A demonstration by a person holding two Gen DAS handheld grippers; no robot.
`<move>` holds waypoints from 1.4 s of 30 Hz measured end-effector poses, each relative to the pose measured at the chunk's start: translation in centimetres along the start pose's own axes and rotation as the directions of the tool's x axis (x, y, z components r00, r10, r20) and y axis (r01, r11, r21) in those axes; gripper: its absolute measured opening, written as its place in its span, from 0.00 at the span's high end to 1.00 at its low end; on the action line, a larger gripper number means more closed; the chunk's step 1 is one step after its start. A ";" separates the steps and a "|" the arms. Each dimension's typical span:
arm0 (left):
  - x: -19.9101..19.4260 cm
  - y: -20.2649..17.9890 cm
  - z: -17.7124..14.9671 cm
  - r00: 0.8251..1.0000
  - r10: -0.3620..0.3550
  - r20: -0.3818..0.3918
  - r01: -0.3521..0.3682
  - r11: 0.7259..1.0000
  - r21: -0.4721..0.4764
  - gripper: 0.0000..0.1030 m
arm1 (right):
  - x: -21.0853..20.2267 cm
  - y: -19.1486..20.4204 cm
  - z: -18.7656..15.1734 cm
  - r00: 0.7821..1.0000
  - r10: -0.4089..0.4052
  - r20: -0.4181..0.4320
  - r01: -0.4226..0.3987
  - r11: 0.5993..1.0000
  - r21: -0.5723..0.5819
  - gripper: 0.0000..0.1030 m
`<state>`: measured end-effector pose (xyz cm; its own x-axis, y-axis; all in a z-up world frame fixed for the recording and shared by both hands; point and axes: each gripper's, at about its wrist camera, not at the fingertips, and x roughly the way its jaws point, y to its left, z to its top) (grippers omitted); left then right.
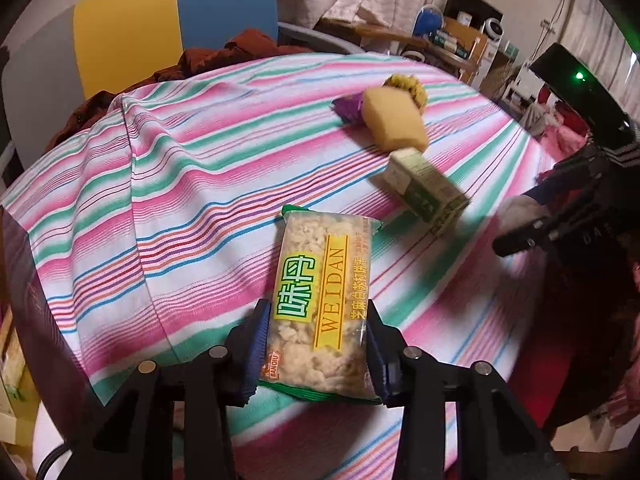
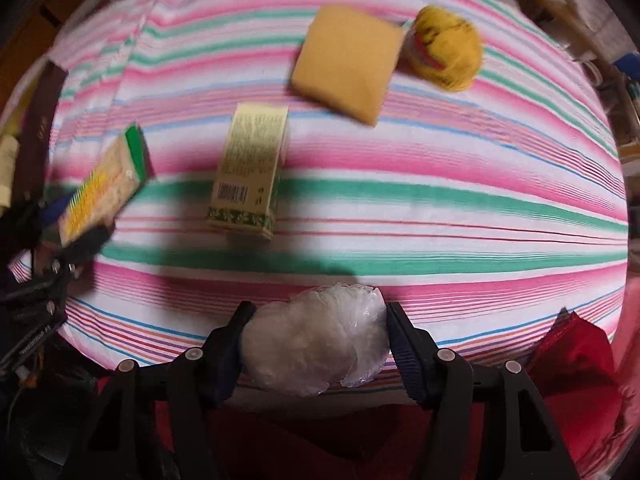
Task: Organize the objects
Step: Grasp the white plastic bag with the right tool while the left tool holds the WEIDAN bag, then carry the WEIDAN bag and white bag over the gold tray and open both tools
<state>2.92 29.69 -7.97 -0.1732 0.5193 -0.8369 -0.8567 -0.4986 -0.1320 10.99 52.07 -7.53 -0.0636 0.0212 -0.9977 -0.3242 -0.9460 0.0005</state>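
Note:
My left gripper [image 1: 316,320] is shut on a clear snack packet [image 1: 324,304] with green ends and a yellow label, held above the striped cloth. The same snack packet [image 2: 104,184] shows at the left of the right wrist view. My right gripper [image 2: 316,320] is shut on a white lump wrapped in clear plastic [image 2: 320,344], near the cloth's front edge. On the cloth lie a pale green carton [image 2: 250,168], a yellow sponge [image 2: 344,60] and a yellow yarn ball [image 2: 446,46]. The left wrist view shows the carton [image 1: 424,190], the sponge [image 1: 396,122] and a purple wrapper [image 1: 346,110] behind the sponge.
The pink, green and white striped cloth [image 1: 192,184] covers a round surface. A brown garment [image 1: 208,56] lies at its far edge, with a shelf of books and boxes [image 1: 452,40] beyond. Red fabric [image 2: 572,360] sits beside the near right edge.

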 end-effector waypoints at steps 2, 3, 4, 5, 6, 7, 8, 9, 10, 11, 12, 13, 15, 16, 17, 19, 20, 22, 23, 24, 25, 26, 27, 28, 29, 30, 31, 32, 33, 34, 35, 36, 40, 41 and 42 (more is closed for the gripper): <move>-1.3 0.0 0.0 0.999 -0.025 0.032 0.026 1.000 -0.015 0.58 | -1.7 -0.5 -0.3 0.997 0.019 0.070 -0.020 1.000 0.018 0.36; -2.0 0.0 0.1 0.998 -0.032 0.048 0.033 0.999 -0.027 0.58 | -2.5 -0.8 -0.1 0.995 0.028 0.093 -0.030 0.999 0.021 0.36; -2.6 0.0 0.2 0.997 -0.039 0.063 0.041 0.998 -0.039 0.58 | -3.2 -0.9 -0.1 0.992 0.039 0.124 -0.043 0.999 0.025 0.36; -3.5 0.2 0.3 0.996 -0.046 0.082 0.050 0.997 -0.051 0.58 | -4.1 -0.9 0.0 0.986 0.049 0.158 -0.054 0.998 0.029 0.36; -4.3 0.3 0.4 0.994 -0.048 0.100 0.054 0.997 -0.062 0.58 | -4.8 -0.7 0.1 0.981 0.060 0.186 -0.066 0.997 0.029 0.36; -5.3 0.6 0.5 0.992 -0.050 0.117 0.059 0.995 -0.076 0.58 | -5.6 -0.5 0.3 0.974 0.076 0.215 -0.083 0.996 0.027 0.36; -6.3 0.9 0.5 0.990 -0.051 0.135 0.064 0.993 -0.094 0.58 | -6.5 -0.1 0.7 0.962 0.102 0.254 -0.111 0.994 0.019 0.36; -7.6 1.5 0.4 0.986 -0.045 0.159 0.065 0.990 -0.123 0.58 | -6.8 1.5 2.0 0.955 0.115 0.273 -0.124 0.992 0.015 0.36; -8.5 2.0 0.3 0.984 -0.037 0.175 0.063 0.988 -0.145 0.58 | -7.4 2.3 2.5 0.945 0.136 0.298 -0.144 0.990 0.004 0.36; -9.3 2.5 0.1 0.982 -0.027 0.189 0.059 0.985 -0.162 0.58 | -7.9 3.2 3.0 0.932 0.165 0.322 -0.170 0.985 -0.013 0.36; -10.7 3.2 -0.2 0.977 -0.006 0.214 0.047 0.981 -0.187 0.58 | -8.1 5.4 3.5 0.922 0.189 0.338 -0.190 0.981 -0.029 0.36; -11.3 3.9 -0.5 0.975 0.009 0.224 0.038 0.978 -0.204 0.58 | -8.7 6.9 3.7 0.910 0.219 0.352 -0.214 0.975 -0.053 0.36; -13.2 5.7 -1.3 0.967 0.057 0.248 0.009 0.966 -0.259 0.58 | -9.6 10.2 4.2 0.887 0.272 0.372 -0.249 0.962 -0.110 0.36; -14.0 6.6 -1.8 0.963 0.079 0.257 -0.002 0.958 -0.287 0.58 | -9.7 12.0 4.7 0.877 0.296 0.378 -0.262 0.955 -0.141 0.36; -14.7 7.7 -2.3 0.960 0.103 0.261 -0.016 0.949 -0.315 0.58 | -9.9 14.0 5.2 0.865 0.332 0.377 -0.283 0.942 -0.182 0.36; -15.9 10.1 -3.6 0.951 0.170 0.260 -0.059 0.921 -0.385 0.58 | -10.4 16.5 5.6 0.851 0.372 0.372 -0.306 0.925 -0.226 0.36; -16.5 11.5 -4.4 0.946 0.203 0.252 -0.081 0.902 -0.425 0.58 | -10.5 18.5 6.0 0.840 0.403 0.363 -0.324 0.910 -0.260 0.36; -17.3 13.5 -5.7 0.935 0.268 0.233 -0.129 0.867 -0.482 0.58 | -10.7 21.0 6.0 0.827 0.438 0.352 -0.344 0.890 -0.300 0.35; -17.7 14.3 -6.4 0.926 0.307 0.220 -0.162 0.849 -0.503 0.58 | -10.8 22.7 6.1 0.819 0.459 0.345 -0.355 0.877 -0.325 0.34; -18.2 15.1 -7.1 0.919 0.336 0.209 -0.186 0.833 -0.521 0.58 | -10.6 23.8 6.3 0.813 0.475 0.337 -0.364 0.866 -0.343 0.34; -18.5 15.7 -7.9 0.915 0.349 0.203 -0.193 0.820 -0.539 0.58 | -10.5 25.5 6.5 0.802 0.501 0.325 -0.380 0.848 -0.369 0.34; -18.9 16.5 -8.9 0.911 0.366 0.191 -0.205 0.802 -0.561 0.57 | -10.5 26.5 6.4 0.797 0.513 0.319 -0.387 0.839 -0.381 0.34; -18.9 16.8 -9.5 0.908 0.380 0.177 -0.221 0.792 -0.569 0.57 | -10.2 27.7 6.6 0.793 0.522 0.315 -0.393 0.833 -0.390 0.33; -18.9 17.3 -10.3 0.903 0.403 0.153 -0.248 0.776 -0.579 0.57 | -10.1 28.7 6.7 0.786 0.536 0.307 -0.405 0.823 -0.399 0.32; -18.8 17.7 -11.1 0.895 0.426 0.130 -0.274 0.758 -0.592 0.55 | -9.9 30.0 7.0 0.775 0.562 0.289 -0.430 0.804 -0.410 0.23; -18.8 17.9 -11.7 0.890 0.440 0.115 -0.290 0.744 -0.603 0.52 | -9.6 30.6 7.2 0.769 0.574 0.280 -0.445 0.796 -0.410 0.11; -18.8 18.1 -12.3 0.888 0.448 0.103 -0.298 0.732 -0.613 0.51 | -9.3 31.2 7.4 0.763 0.587 0.271 -0.463 0.789 -0.404 0.07; -18.7 18.4 -13.0 0.887 0.452 0.089 -0.304 0.718 -0.626 0.50 | -9.0 31.7 7.6 0.754 0.601 0.266 -0.484 0.781 -0.394 0.06; -18.7 18.7 -13.3 0.886 0.456 0.081 -0.306 0.709 -0.635 0.50 | -8.6 32.0 7.9 0.749 0.609 0.262 -0.496 0.777 -0.388 0.06; -18.7 18.7 -13.7 0.885 0.459 0.078 -0.307 0.702 -0.642 0.50 | -8.4 32.3 7.8 0.750 0.609 0.259 -0.501 0.779 -0.377 0.06; -18.8 18.8 -13.9 0.884 0.461 0.077 -0.308 0.698 -0.647 0.50 | -8.3 32.4 7.7 0.752 0.607 0.258 -0.502 0.780 -0.373 0.06; -19.0 18.9 -14.0 0.879 0.469 0.079 -0.311 0.691 -0.652 0.50 | -7.9 32.4 7.7 0.754 0.605 0.255 -0.502 0.782 -0.369 0.06; -19.6 18.7 -13.5 0.870 0.482 0.104 -0.308 0.696 -0.649 0.50 | -7.2 31.9 6.8 0.771 0.578 0.267 -0.483 0.804 -0.346 0.06; -19.7 18.5 -13.2 0.867 0.486 0.107 -0.311 0.696 -0.647 0.50 | -7.1 31.7 6.7 0.774 0.570 0.275 -0.477 0.811 -0.340 0.06; -19.6 18.4 -12.9 0.866 0.488 0.107 -0.313 0.698 -0.644 0.50 | -7.0 31.5 6.6 0.777 0.563 0.283 -0.470 0.816 -0.336 0.05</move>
<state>-3.12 1.35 -0.85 -0.6204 0.2809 -0.7323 -0.2307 -0.9577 -0.1719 -4.97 24.22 -0.07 -0.4986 -0.4248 -0.7556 0.0825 -0.8910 0.4464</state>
